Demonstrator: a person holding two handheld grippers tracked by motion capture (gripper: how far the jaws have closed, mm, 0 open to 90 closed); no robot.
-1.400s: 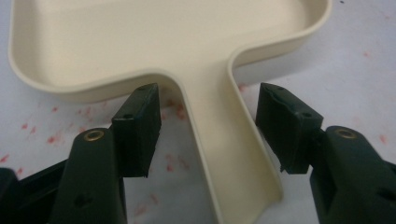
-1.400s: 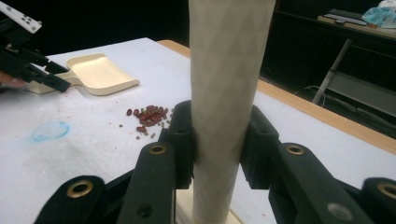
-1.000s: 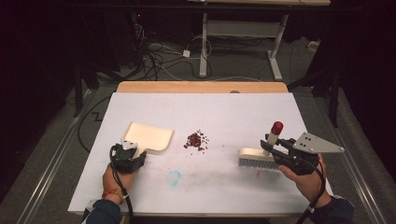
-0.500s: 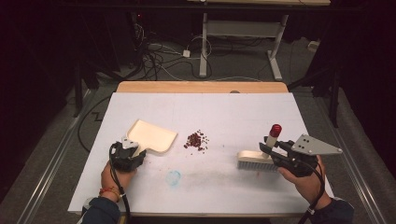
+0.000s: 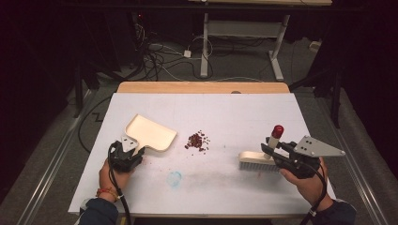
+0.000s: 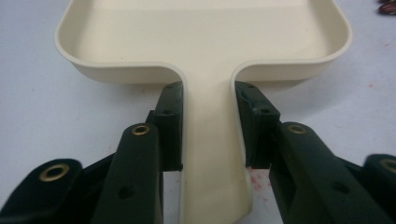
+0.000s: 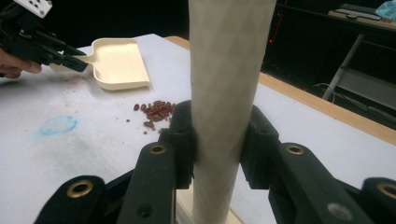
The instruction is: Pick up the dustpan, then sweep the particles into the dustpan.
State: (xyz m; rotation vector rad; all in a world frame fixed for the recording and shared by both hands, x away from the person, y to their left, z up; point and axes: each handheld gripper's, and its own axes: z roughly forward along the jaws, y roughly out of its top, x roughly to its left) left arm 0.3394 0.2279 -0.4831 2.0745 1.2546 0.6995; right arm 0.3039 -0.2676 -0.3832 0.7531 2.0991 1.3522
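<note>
A cream dustpan (image 5: 151, 132) lies on the white table sheet (image 5: 225, 117) at the left, its mouth facing a small pile of red beans (image 5: 197, 141). My left gripper (image 5: 135, 150) is shut on the dustpan's flat handle. In the left gripper view both pads (image 6: 170, 126) press the handle's sides below the pan (image 6: 205, 32). At the right, my right gripper (image 5: 274, 152) is shut on the upright handle of a brush (image 5: 256, 160), whose bristles rest on the sheet. The right gripper view has the pale handle (image 7: 229, 70) clamped in the right gripper (image 7: 217, 140), with the beans (image 7: 156, 112) and dustpan (image 7: 119, 63) beyond.
A blue smear (image 5: 174, 178) marks the sheet in front of the beans, with faint red specks near the dustpan handle. The wooden table edge (image 5: 202, 87) runs along the far side. Cables and a desk frame (image 5: 244, 42) stand on the dark floor behind.
The dustpan's open end has swung slightly to the right, toward the beans. The brush and the right hand have stayed put.
</note>
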